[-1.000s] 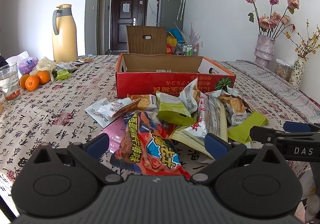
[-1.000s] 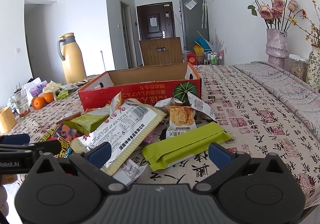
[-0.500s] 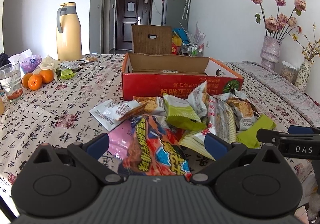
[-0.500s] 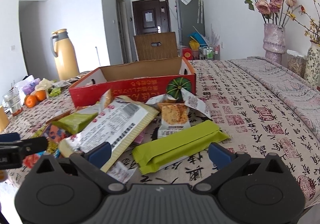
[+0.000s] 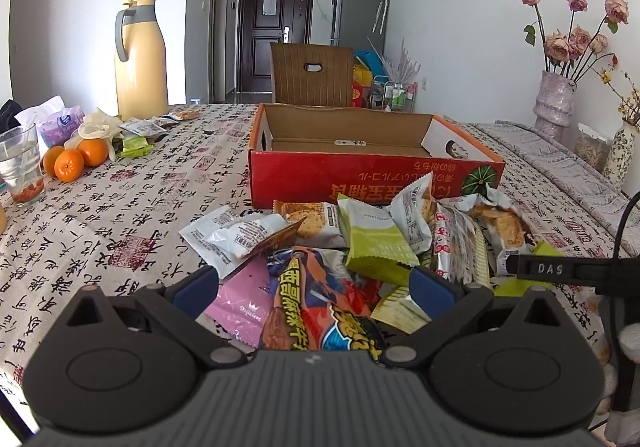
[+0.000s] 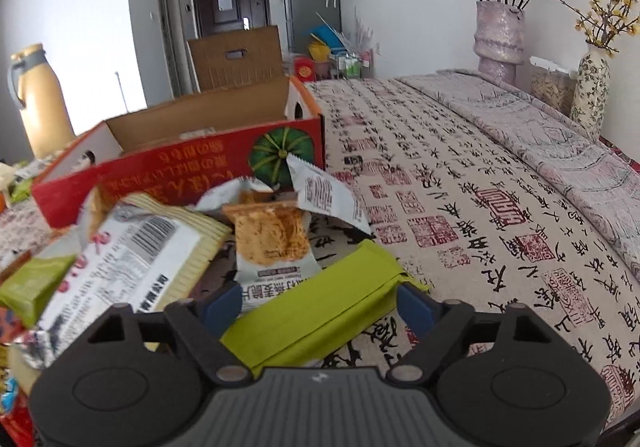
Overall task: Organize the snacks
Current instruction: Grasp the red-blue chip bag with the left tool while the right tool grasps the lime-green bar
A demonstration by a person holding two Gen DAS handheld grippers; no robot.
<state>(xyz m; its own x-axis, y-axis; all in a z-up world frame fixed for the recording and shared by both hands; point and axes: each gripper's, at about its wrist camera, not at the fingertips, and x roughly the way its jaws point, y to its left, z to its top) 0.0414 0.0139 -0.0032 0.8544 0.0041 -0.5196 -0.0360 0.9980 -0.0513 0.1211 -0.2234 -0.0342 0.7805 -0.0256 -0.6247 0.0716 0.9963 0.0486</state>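
Observation:
A heap of snack packets lies on the patterned tablecloth in front of an open red cardboard box (image 5: 360, 183), whose inside looks bare. My left gripper (image 5: 315, 287) is open, low over the heap, with a colourful red and blue snack bag (image 5: 316, 299) between its fingers. My right gripper (image 6: 318, 305) straddles a long green packet (image 6: 320, 311). Its jaws are closing, and the pads do not visibly press on the packet. A biscuit packet (image 6: 272, 243) lies just beyond it. One right finger (image 5: 540, 269) shows at the right of the left wrist view.
A yellow thermos jug (image 5: 140, 59), oranges (image 5: 70, 163), a glass (image 5: 20, 163) and small packets sit at the far left. Flower vases (image 6: 500, 35) stand at the far right. A chair back (image 5: 312, 75) rises behind the box. Bare tablecloth (image 6: 500, 187) stretches to the right of the heap.
The right gripper has moved forward and down over the green packet, and its jaws have narrowed. The left gripper has edged forward over the colourful bag.

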